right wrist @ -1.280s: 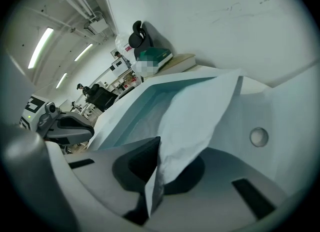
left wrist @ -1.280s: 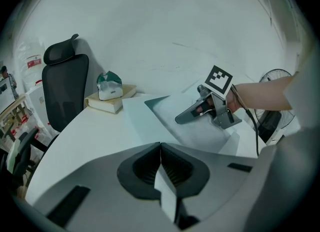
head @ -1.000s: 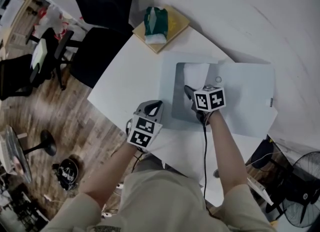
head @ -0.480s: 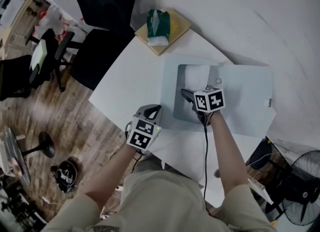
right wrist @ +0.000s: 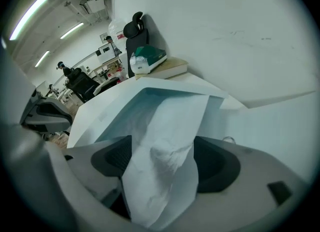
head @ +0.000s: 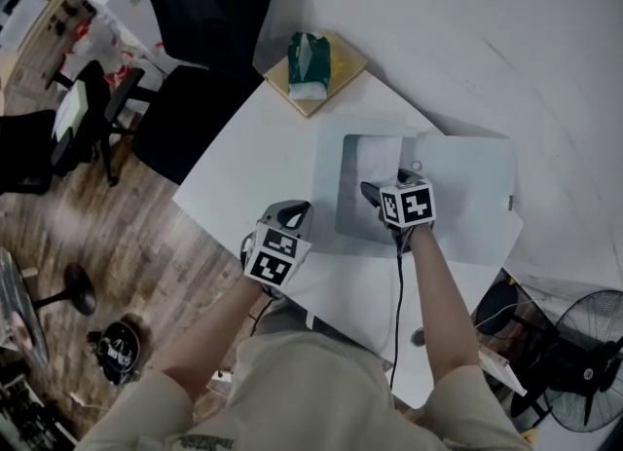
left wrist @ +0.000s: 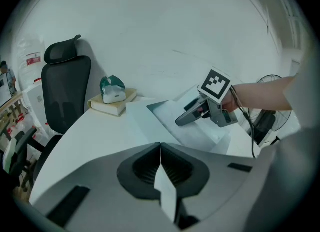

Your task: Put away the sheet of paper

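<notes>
A pale grey-blue folder (head: 462,191) lies open on the white table (head: 253,162). The white sheet of paper (head: 378,152) sits in its pocket, creased, and runs back between my right gripper's jaws (right wrist: 170,141). My right gripper (head: 370,191) rests at the pocket's near edge. Its jaws are opening, and the pads (right wrist: 215,163) stand off the sheet on both sides. My left gripper (head: 292,213) hovers at the table's front edge, left of the folder, and is shut on a thin white paper strip (left wrist: 167,196). The left gripper view also shows the right gripper (left wrist: 186,119) over the folder (left wrist: 170,116).
A green tissue pack (head: 309,55) lies on a tan book (head: 341,59) at the table's far corner. A black office chair (head: 200,20) stands behind the table on the left. A fan (head: 574,342) stands on the floor at the lower right.
My right gripper's jaws have opened off the sheet, which stays in the folder pocket. The left gripper has hardly moved.
</notes>
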`<state>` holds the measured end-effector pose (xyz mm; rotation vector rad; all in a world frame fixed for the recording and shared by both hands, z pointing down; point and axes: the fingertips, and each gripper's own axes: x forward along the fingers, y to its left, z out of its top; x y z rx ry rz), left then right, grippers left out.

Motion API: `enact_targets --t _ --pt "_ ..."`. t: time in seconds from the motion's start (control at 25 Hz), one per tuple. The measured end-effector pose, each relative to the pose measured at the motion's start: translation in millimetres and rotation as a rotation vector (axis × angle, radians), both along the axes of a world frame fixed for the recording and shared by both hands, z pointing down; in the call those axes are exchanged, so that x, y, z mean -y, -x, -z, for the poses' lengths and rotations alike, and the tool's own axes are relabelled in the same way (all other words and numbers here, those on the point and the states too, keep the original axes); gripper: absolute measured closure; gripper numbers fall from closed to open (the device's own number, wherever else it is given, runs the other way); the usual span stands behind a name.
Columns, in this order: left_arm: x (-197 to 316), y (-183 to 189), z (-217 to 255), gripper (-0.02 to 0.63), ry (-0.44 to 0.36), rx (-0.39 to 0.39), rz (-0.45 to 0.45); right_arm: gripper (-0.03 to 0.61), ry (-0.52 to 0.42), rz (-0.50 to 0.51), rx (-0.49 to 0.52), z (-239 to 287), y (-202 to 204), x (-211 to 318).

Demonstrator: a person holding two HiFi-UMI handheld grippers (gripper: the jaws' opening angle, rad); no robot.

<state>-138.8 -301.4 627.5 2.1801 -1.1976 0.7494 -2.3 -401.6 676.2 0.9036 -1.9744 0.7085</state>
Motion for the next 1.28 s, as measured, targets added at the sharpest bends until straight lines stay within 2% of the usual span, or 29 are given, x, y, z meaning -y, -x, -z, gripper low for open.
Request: enact_targets --t 0.16,0.36,0.48,0.68,0.84,1.12,1.28 --pt "5.8 7.5 19.7 0.594 -0.044 -0.004 -0.012 0.195 -0.04 -0.053 0.008 25.6 -10.0 -0.1" --pt "13.4 20.0 53.4 0.594 -0.109 -0.006 -0.02 0.207 -0.135 -0.07 0.046 83.4 -12.3 -9.3" --pt "16.9 26.2 80.1 0.594 -0.157 -0.006 -0.027 0.289 -0.223 -0.093 0.071 126.4 -16.0 -16.4" --pt "20.8 26.2 130.3 0.594 -0.259 0.0 -0.044 0.381 -0.368 -0.145 0.123 195.1 -29.1 -32.6" --pt "18.2 19.4 171.9 0.594 -0.325 -0.037 -0.056 0.457 -0.491 -0.168 0.169 250.3 -37.0 -53.1" --pt "-1.7 2.8 234.8 0.594 -0.442 -0.067 -0.085 0.53 -0.671 -0.211 0.247 339.7 -58.4 -96.6" --pt "-13.5 -11.5 270.8 0.594 -0.51 -0.091 -0.101 0.543 -0.747 -0.249 0.3 380.6 -75.7 -116.8"
